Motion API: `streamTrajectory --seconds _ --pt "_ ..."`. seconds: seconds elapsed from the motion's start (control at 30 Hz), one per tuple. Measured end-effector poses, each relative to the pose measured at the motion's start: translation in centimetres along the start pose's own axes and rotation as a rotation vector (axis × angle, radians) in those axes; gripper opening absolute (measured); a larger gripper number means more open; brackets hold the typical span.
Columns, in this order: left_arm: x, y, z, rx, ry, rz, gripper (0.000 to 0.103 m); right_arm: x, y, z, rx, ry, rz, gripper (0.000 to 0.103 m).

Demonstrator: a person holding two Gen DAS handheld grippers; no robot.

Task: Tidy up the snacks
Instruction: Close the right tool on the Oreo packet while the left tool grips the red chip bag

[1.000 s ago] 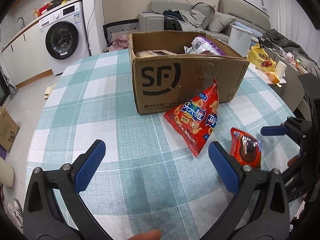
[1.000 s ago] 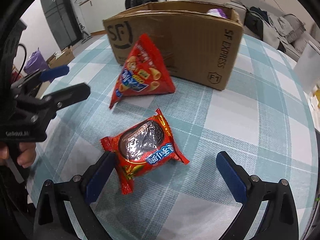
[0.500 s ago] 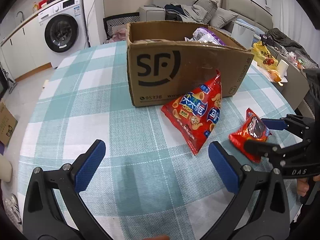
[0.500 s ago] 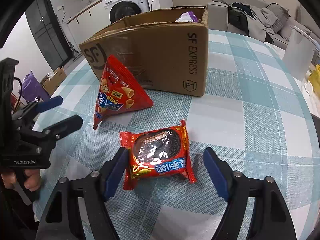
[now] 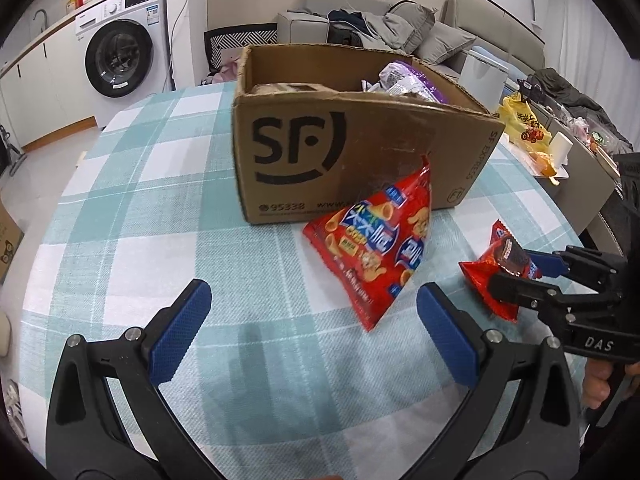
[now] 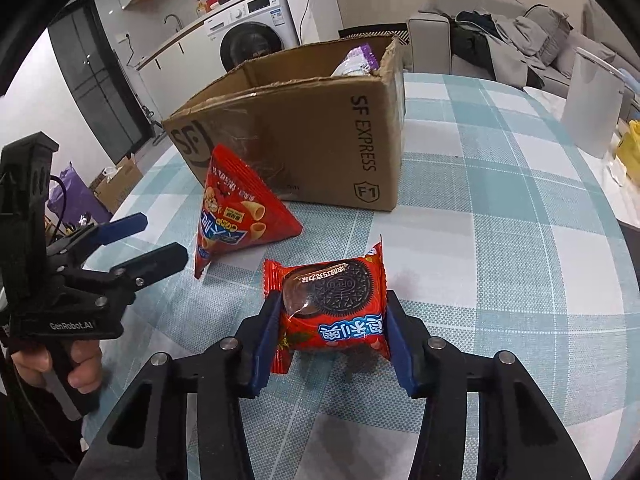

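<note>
My right gripper (image 6: 332,340) is shut on a red cookie packet (image 6: 334,308) and holds it just above the checked tablecloth; the packet also shows in the left wrist view (image 5: 496,276) between the right gripper's fingers (image 5: 520,276). A red triangular snack bag (image 5: 380,248) leans against the open SF cardboard box (image 5: 352,152), which holds a purple packet (image 5: 404,80) and other snacks. My left gripper (image 5: 312,332) is open and empty, low over the table just in front of the triangular bag. In the right wrist view the bag (image 6: 236,216) stands before the box (image 6: 312,136).
The round table (image 5: 132,208) has a teal checked cloth. A white container (image 6: 592,100) and a yellow bag (image 5: 524,128) stand at the table's far right. A washing machine (image 5: 120,56) and sofa (image 5: 400,28) lie beyond.
My right gripper has closed on the cookie packet and lifted it slightly. My left gripper has moved forward toward the triangular bag and stays open.
</note>
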State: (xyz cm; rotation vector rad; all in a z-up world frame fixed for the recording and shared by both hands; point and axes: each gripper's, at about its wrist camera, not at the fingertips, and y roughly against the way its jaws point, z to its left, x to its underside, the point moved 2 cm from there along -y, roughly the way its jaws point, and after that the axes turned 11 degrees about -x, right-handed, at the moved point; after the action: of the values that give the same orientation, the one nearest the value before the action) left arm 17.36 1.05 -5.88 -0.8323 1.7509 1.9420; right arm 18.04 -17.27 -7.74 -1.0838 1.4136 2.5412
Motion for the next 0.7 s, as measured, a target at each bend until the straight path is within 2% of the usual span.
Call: streamTrajectory --seconds 0.27,0.57,0.63,0.7 --pt "-1.7 -1.6 -3.0 0.019 -0.039 0.021 0.103 -0.4 1.0 -1.7 -0.006 -0.065 -0.035 0.050" --pt "-3.3 -4.2 -4.6 0.037 -0.027 0.062 0.102 -0.5 1.6 -2.1 -0.005 -0.084 -0.051 0.050" --pt "-3.6 -4.7 -5.1 0.029 -0.039 0.062 0.098 -0.5 1.6 -2.1 -0.003 -0.087 -0.051 0.050" --pt "-3.9 -5.2 -5.4 0.021 -0.043 0.071 0.088 -0.5 1.5 -2.3 -0.005 -0.091 -0.050 0.050"
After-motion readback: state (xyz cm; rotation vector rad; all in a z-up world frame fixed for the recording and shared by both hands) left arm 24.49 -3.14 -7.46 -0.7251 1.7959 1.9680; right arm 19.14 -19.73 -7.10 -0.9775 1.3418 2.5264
